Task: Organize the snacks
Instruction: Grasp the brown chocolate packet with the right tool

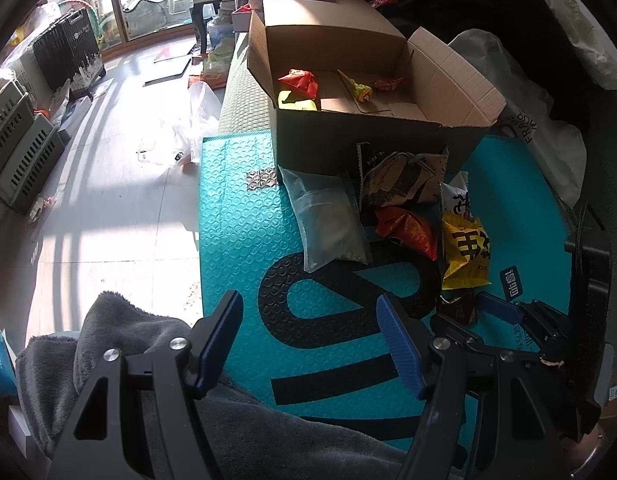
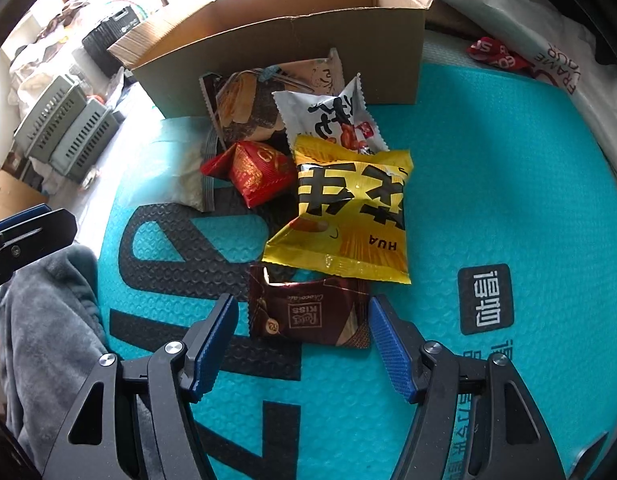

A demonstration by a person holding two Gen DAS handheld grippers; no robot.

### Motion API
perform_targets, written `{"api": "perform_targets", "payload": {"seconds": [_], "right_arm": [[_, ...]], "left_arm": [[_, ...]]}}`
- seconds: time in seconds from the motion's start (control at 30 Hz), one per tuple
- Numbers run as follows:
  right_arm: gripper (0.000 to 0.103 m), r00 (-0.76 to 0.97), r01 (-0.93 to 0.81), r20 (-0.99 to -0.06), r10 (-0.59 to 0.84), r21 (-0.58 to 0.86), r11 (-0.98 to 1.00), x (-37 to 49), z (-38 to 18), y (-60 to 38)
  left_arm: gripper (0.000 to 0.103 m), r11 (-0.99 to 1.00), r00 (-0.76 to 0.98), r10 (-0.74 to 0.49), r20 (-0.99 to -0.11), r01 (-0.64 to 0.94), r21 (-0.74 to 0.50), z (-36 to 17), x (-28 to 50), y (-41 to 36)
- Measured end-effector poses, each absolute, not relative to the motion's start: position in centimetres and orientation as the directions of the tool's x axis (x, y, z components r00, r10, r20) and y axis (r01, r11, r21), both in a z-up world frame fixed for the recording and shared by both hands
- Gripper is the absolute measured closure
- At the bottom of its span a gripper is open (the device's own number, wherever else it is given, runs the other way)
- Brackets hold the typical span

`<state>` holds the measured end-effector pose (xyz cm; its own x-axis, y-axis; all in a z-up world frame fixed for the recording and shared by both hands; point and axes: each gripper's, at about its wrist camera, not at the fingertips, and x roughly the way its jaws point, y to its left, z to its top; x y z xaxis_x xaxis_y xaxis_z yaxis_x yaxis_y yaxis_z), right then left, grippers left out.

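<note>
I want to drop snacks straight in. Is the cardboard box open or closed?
Open. The cardboard box has its flaps folded outward, and a red packet and a lollipop show inside on its floor.

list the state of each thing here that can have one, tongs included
cardboard box: open, flaps up, a few snacks inside
brown chocolate packet: flat on the mat, between the right tongs' fingers, not gripped
yellow snack bag: sealed, overlapping the chocolate packet
red snack packet: sealed, in the pile
left tongs: open, empty
right tongs: open
</note>
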<state>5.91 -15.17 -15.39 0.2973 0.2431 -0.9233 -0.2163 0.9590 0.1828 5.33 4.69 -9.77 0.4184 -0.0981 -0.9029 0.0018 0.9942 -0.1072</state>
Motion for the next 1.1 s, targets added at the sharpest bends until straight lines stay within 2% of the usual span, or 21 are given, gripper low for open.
{"api": "perform_targets", "payload": {"seconds": [0.17,0.23,0.33,0.37,0.53,0.67,1.1], "right_arm": [[0.036,0.315,-0.225,-0.924,0.218,0.15,0.963,6.0,-15.7,-14.8],[0.042,0.327,-0.215,-0.924,0.199,0.133,0.968,5.7,-15.6,-14.8],[0.056,0.338,-0.203,-0.921,0.196,0.133,0.97,5.4,-15.6,-14.9],[0.065,0.34,-0.197,-0.921,0.19,0.128,0.972,5.4,-15.6,-15.0],[0.074,0.34,-0.198,-0.914,0.223,0.162,0.967,5.6,-15.4,-15.6],[0.086,0.361,-0.205,-0.901,0.241,0.175,0.963,5.2,-14.5,-16.3],[0.093,0.4,-0.215,-0.868,0.293,0.223,0.951,4.5,-11.9,-16.4]], "left_arm": [[0.034,0.995,0.414,-0.086,-0.906,-0.005,-0.096,-10.0,5.7,4.8],[0.034,0.995,0.414,-0.084,-0.907,-0.008,-0.096,-10.0,5.8,4.9],[0.034,0.995,0.414,-0.083,-0.907,-0.015,-0.098,-10.1,6.0,4.9],[0.034,0.995,0.412,-0.084,-0.907,-0.018,-0.101,-10.2,6.1,5.0],[0.034,0.993,0.416,-0.091,-0.905,-0.027,-0.113,-10.3,6.6,5.0],[0.034,0.993,0.423,-0.096,-0.901,-0.021,-0.115,-10.4,7.2,4.7],[0.034,0.99,0.428,-0.113,-0.897,-0.024,-0.136,-10.8,8.4,4.4]]}}
